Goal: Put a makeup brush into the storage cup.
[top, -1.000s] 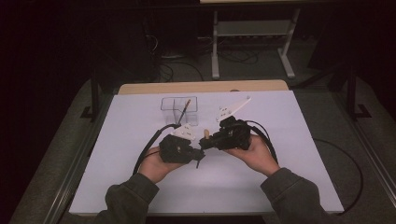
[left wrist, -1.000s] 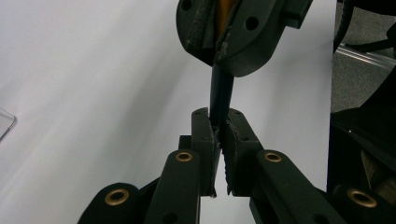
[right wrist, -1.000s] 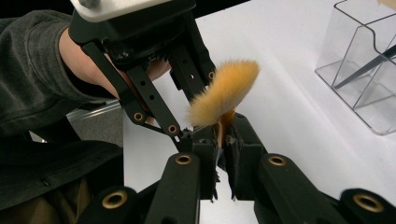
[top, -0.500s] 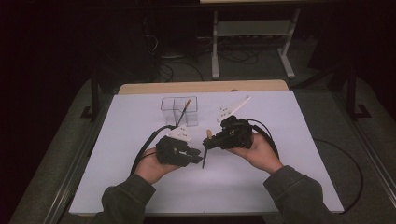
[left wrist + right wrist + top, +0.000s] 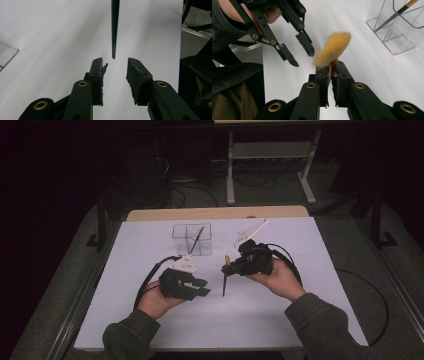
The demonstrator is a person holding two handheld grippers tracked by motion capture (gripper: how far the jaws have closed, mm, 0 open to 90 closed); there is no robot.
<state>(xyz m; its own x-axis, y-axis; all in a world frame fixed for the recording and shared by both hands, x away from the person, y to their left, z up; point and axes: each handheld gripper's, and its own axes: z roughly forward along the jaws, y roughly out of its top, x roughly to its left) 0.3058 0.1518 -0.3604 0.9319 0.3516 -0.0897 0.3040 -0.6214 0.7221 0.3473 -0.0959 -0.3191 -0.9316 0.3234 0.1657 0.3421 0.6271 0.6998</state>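
1. Right gripper view: my right gripper is clamped on a makeup brush, its pads pinching the neck just below the fluffy orange bristles, which fan out past the jaw tips.
2. In the high view the same right gripper sits over the middle of the white table, with the brush's dark handle hanging from it, pointing down and toward me. The bristle end is up at the jaws, and the tip of the handle looks close to the table surface.
3. My left gripper is just beside that handle, on its left. Its jaws have just been opening, and they stand partly apart.
4. In the left gripper view the gap between the jaws has nothing in it; the thin black handle runs straight away from the camera, its pointed end just beyond the jaw tips and touching neither pad.
5. A clear plastic organizer stands at the far side of the table, well apart from both grippers, with another brush leaning inside it.
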